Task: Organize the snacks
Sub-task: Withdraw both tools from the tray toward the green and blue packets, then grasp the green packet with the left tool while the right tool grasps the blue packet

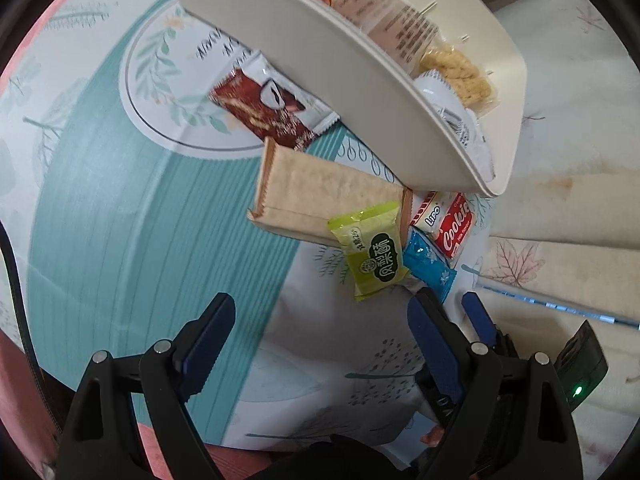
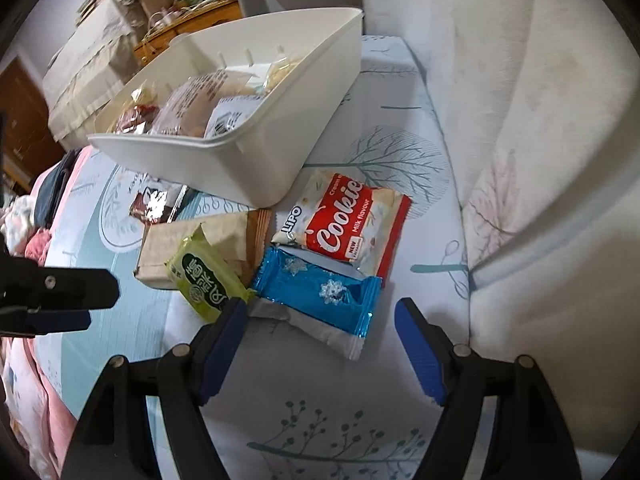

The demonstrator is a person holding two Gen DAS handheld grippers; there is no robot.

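Observation:
A white bin (image 2: 256, 160) with several packets inside stands on the patterned sheet. In front of it lie a red Cookie packet (image 2: 344, 220), a blue foil packet (image 2: 316, 284), a green packet (image 2: 204, 280), a long beige packet (image 2: 192, 240) and a brown packet (image 1: 264, 108). My right gripper (image 2: 320, 312) hovers open just above the blue packet's near end, its pads clear of the wrapper. My left gripper (image 1: 322, 304) is open and empty, a little short of the green packet (image 1: 372, 256). The right gripper's blue fingers (image 1: 476, 312) show beside it.
A cream cushion (image 2: 540, 140) rises along the right side of the sheet. Pink bedding (image 2: 36, 380) and piled clothes lie at the left. A draped table and wooden shelves (image 2: 180, 16) stand far behind the bin.

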